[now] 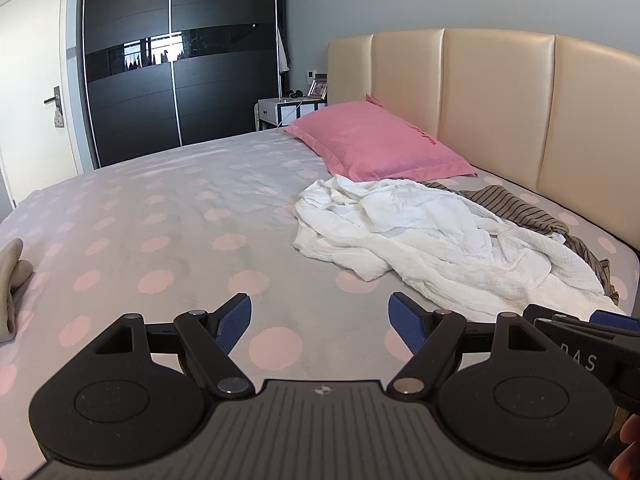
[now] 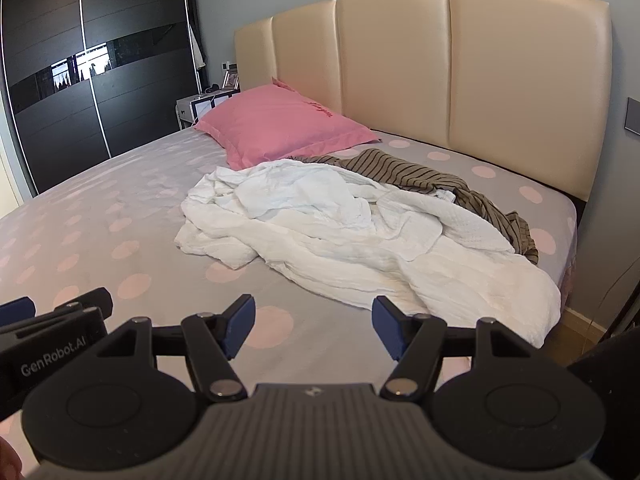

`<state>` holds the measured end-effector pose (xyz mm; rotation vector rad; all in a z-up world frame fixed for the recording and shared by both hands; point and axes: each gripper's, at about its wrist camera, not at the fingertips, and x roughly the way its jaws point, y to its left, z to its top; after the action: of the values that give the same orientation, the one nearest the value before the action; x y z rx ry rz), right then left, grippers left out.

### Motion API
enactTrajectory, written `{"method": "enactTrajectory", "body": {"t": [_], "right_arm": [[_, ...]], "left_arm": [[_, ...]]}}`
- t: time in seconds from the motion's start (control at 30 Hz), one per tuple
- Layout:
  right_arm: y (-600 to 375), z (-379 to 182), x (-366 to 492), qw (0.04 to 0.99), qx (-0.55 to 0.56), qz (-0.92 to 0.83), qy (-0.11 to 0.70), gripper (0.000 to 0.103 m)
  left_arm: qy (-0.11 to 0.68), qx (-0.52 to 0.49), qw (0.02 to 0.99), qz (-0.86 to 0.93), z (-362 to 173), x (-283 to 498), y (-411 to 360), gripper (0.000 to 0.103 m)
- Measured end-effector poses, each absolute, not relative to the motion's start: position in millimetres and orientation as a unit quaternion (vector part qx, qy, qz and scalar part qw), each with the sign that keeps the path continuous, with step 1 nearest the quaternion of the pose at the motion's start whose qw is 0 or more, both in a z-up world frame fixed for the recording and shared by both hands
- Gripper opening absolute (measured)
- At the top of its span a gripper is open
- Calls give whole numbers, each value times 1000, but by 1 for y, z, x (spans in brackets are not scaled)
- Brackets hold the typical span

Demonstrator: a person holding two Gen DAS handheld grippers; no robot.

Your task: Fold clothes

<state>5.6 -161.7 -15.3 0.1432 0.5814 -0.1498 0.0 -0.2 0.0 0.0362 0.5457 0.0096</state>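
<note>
A crumpled white garment (image 1: 432, 236) (image 2: 340, 232) lies in a heap on the right half of the bed, below the pink pillow. A brown striped garment (image 1: 516, 208) (image 2: 424, 176) lies partly under it, toward the headboard. My left gripper (image 1: 320, 322) hovers open over bare sheet, short of the white heap and to its left. My right gripper (image 2: 314, 322) is open too, just in front of the heap's near edge, holding nothing. Each gripper shows at the edge of the other's view. A beige cloth (image 1: 12, 280) rests at the bed's far left.
The bed (image 1: 160, 216) (image 2: 100, 216) has a grey sheet with pink dots. A pink pillow (image 1: 372, 140) (image 2: 280, 124) leans by the beige headboard (image 1: 496, 92) (image 2: 440, 64). A dark wardrobe (image 1: 176, 60), a door (image 1: 32, 92) and a nightstand (image 1: 288, 110) stand beyond.
</note>
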Motion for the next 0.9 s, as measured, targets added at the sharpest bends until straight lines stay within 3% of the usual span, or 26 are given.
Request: {"method": "enactTrajectory", "body": {"t": [0.9], "right_arm": [[-150, -12, -3, 955, 76, -64, 279, 69]], "left_arm": [[278, 21, 960, 6, 0, -9, -3, 76]]}}
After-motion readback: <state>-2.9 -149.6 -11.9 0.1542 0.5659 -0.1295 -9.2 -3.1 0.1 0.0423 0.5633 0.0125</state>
